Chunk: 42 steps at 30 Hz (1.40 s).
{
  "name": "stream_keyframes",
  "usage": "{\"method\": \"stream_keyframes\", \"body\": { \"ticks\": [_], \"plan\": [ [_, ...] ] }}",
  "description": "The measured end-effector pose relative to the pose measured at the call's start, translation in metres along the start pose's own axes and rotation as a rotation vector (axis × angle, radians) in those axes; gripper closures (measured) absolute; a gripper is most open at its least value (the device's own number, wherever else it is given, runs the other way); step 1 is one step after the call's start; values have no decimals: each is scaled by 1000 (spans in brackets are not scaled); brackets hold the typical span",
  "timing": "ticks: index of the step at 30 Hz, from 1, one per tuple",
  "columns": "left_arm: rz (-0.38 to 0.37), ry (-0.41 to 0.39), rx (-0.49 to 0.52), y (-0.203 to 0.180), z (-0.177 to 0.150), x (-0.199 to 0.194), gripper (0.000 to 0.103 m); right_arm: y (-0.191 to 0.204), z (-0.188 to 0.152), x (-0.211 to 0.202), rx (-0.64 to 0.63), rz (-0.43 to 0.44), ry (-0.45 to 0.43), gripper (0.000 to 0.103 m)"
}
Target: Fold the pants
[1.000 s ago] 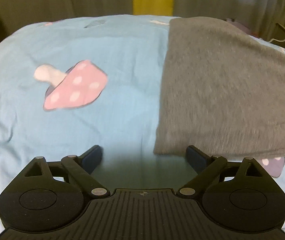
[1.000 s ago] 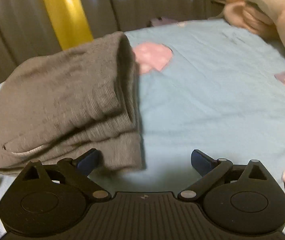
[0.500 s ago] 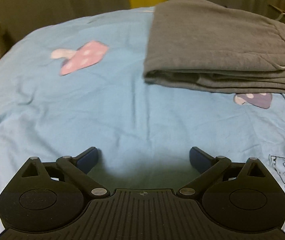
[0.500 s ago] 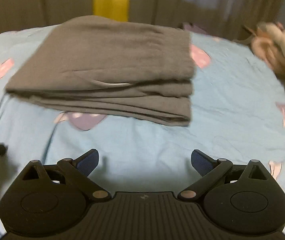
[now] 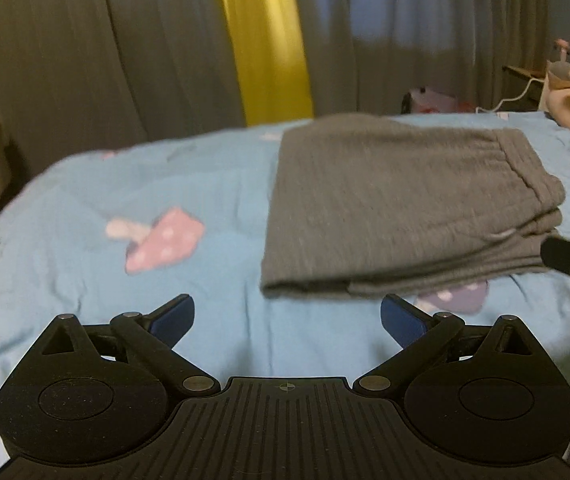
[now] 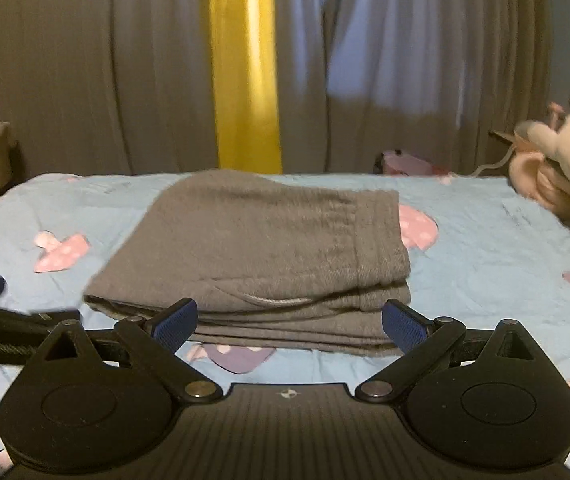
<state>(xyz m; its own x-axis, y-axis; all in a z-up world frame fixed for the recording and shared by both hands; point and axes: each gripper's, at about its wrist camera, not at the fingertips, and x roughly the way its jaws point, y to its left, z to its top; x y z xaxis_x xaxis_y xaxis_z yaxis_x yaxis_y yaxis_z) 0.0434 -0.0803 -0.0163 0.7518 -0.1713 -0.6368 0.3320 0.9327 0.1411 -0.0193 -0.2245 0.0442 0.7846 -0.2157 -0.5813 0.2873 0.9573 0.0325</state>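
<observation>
Nearest us, our left gripper [image 5: 287, 320] and right gripper [image 6: 289, 322] both gape wide, holding nothing. Beyond them, grey pants [image 6: 261, 256] lie folded in a stack on the blue bed [image 6: 485, 240]; farther off, curtains [image 6: 85, 80].

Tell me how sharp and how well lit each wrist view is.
Left wrist view: dim room light, the grey pants and the mushroom print smeared by blur, the left gripper crisp. Right wrist view: equally dim, pants somewhat sharper, the plush toy soft, the curtains bowed by fisheye, the right gripper crisp.
</observation>
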Motion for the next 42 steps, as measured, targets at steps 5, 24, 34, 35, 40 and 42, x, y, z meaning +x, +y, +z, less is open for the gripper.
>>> {"method": "stream_keyframes", "body": {
  "ticks": [5, 24, 34, 35, 40, 42],
  "plan": [
    [-45, -46, -21, 0, -23, 15, 1, 3, -6, 19, 0, -31, 4, 4],
    [-103, 19, -58, 12, -31, 53, 1, -6, -12, 42, 46, -45, 52, 4],
    [-99, 31, -67, 15, -31, 54, 1, -3, -12, 41, 15, -56, 58, 4],
    [-99, 30, -68, 16, -31, 54, 1, -4, -12, 41, 19, -57, 61, 4],
    [-121, 19, -86, 19, -31, 54, 1, -7, -13, 41, 30, -64, 63, 4],
    [-128, 16, -89, 19, -32, 53, 1, -7, -13, 41, 31, -64, 63, 4]
  ]
}}
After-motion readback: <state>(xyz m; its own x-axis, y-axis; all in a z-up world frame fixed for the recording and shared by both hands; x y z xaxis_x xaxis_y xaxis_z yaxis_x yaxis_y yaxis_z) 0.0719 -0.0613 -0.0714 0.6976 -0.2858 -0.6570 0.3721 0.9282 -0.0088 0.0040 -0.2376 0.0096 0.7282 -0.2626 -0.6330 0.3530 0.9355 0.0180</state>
